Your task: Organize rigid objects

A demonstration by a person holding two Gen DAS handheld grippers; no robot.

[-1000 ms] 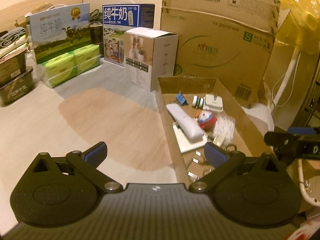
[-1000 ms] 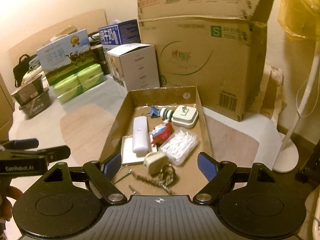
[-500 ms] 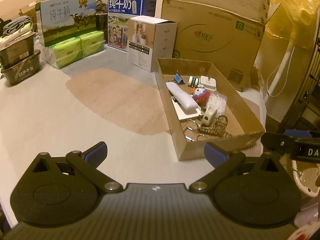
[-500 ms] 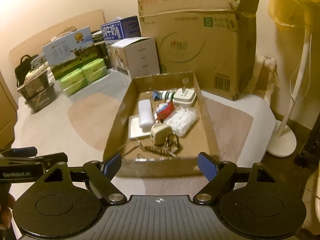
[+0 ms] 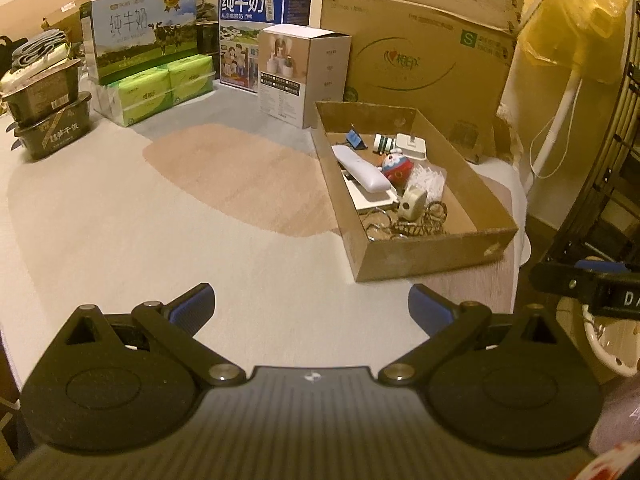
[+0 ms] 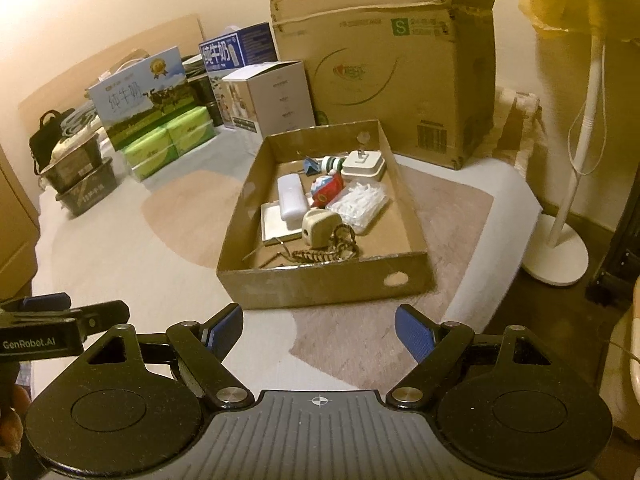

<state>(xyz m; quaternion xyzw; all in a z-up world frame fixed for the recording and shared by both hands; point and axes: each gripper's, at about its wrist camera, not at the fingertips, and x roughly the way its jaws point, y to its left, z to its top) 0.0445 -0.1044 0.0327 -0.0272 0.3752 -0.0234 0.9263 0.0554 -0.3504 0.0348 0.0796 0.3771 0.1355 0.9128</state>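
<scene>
A pale rug [image 5: 120, 216] with a tan rounded patch covers the floor of a dim, warm-lit room, and a shallow cardboard tray [image 6: 320, 284] sits on it, holding the rigid objects of the task: a white oblong case [image 6: 291, 200], a red and blue toy figure [image 6: 326, 192], a white square adapter [image 6: 362, 165], a clear bag of white bits [image 6: 360, 202], a beige plug [image 6: 318, 228], a blue clip [image 5: 356, 138], a green-striped roll [image 5: 383, 143] and a tangle of metal hooks and rings [image 6: 320, 254] near the front wall. Behind the tray stand a large cardboard carton [image 5: 424, 60], a white product box [image 5: 302, 80], two milk cartons [image 5: 140, 48] and green tissue packs [image 5: 168, 88]; dark food tubs [image 5: 48, 120] are stacked far left. The left tongs [image 5: 312, 308] stand wide with nothing between them, over bare rug left of the tray; the right tongs [image 6: 318, 330] also stand wide and hold nothing, facing the tray's front wall. The right wrist view alone shows the white fan stand's round base [image 6: 558, 252] on dark floor beyond the rug's edge, a black bag [image 6: 48, 136] at far left, and part of a hand [image 6: 12, 416] under the left tongs' side. The left wrist view alone shows the yellow plastic cover [image 5: 576, 20] atop the stand and a dark rack [image 5: 616, 184] at right.
</scene>
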